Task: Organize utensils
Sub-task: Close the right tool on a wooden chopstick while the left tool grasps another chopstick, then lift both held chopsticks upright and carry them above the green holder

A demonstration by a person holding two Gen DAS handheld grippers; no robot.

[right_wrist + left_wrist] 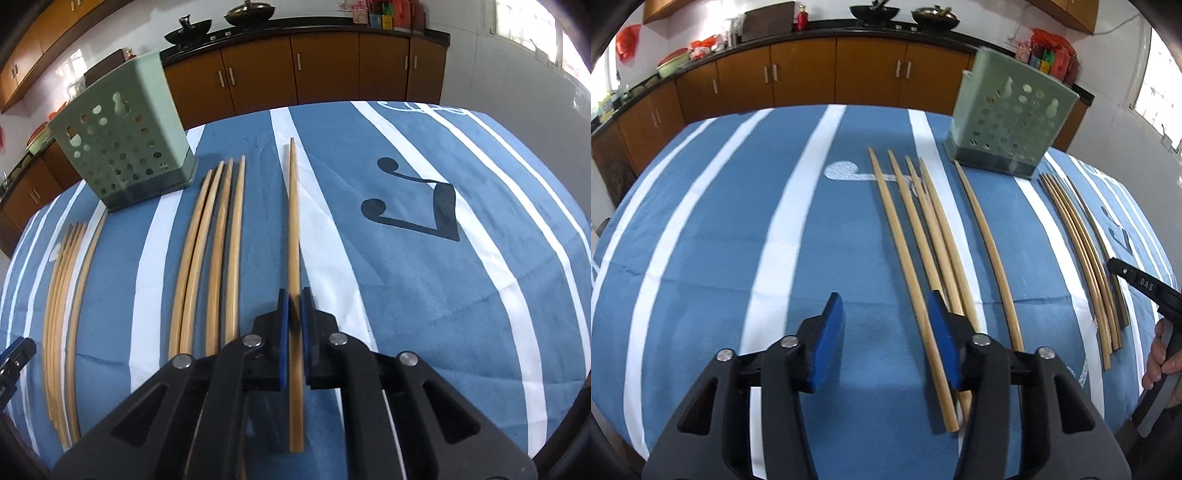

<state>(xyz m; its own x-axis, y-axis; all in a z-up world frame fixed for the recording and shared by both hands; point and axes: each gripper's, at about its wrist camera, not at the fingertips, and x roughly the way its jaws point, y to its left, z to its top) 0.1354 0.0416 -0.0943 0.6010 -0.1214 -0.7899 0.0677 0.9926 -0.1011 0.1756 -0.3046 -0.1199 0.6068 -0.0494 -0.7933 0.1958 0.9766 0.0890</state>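
Observation:
Several bamboo chopsticks lie lengthwise on the blue and white striped tablecloth (701,229). My left gripper (886,314) stands open over the near ends of the left group (923,229). The leftmost chopstick (905,258) runs between the blue pads close to the right one, untouched. My right gripper (293,306) is shut on a single chopstick (293,206), which points straight away and lies low on the cloth. A green perforated utensil holder (1012,118) (125,147) stands upright at the far side of the table.
One lone chopstick (990,251) and a further bundle (1082,251) lie between the two grippers. A person's hand (1160,362) holds the right gripper's handle. Brown cabinets and a black counter with woks (875,13) run behind the table.

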